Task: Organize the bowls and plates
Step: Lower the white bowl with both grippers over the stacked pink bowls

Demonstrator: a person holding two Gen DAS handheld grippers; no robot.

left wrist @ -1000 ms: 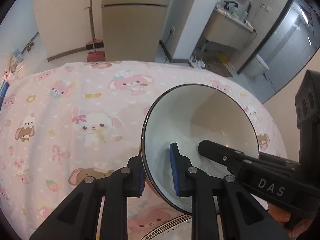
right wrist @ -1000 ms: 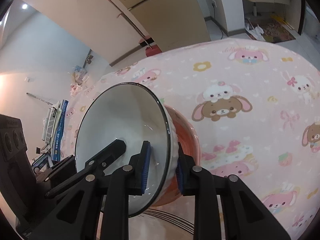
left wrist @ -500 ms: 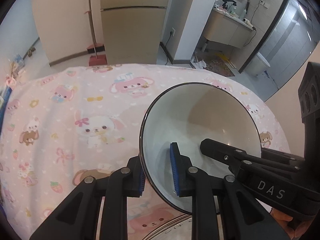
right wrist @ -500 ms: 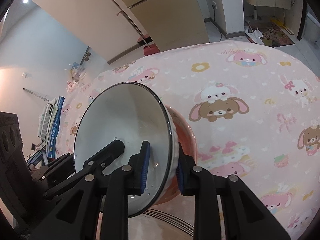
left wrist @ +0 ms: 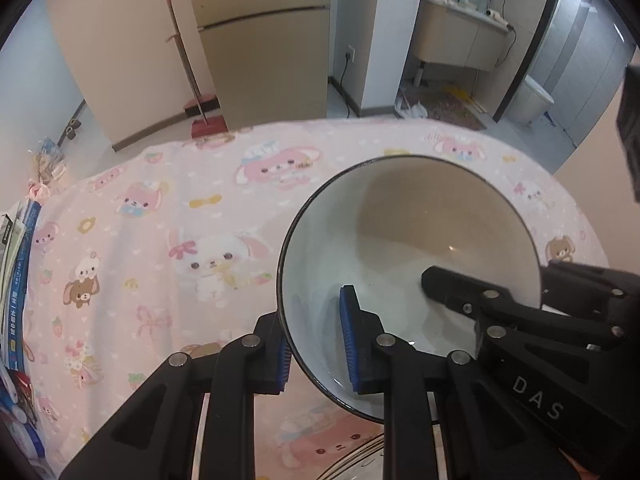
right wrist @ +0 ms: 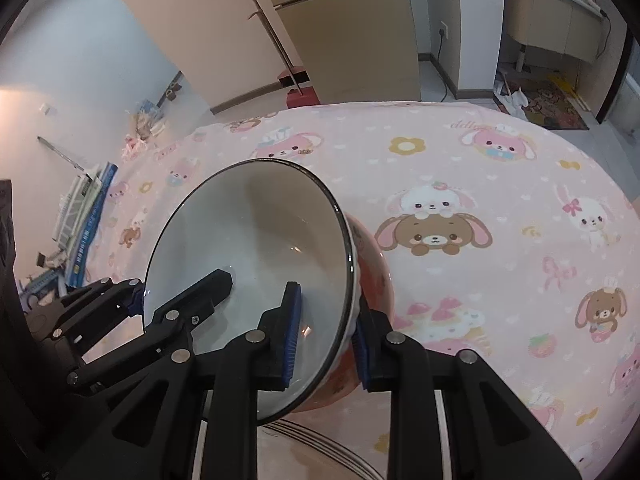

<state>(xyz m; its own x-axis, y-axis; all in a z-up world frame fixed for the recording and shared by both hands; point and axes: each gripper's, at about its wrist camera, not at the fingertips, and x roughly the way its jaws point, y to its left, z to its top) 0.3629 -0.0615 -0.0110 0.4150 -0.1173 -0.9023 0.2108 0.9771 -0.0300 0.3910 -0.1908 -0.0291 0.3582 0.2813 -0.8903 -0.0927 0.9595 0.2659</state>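
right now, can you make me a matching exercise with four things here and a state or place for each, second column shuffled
Things:
1. white bowl
2. orange bowl
3. broom
4. plate

States or places:
A. leaning by the fridge
B. flat on the table, below the bowls
C. nested under another bowl
D. rim pinched by both the left hand-held gripper and the right hand-held gripper

Pairs: 1-D, 2-C, 3-A, 4-B

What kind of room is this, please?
Probably a home dining or kitchen area: a fridge stands behind the table's cartoon cloth, a washbasin counter is beyond, and a broom leans nearby.
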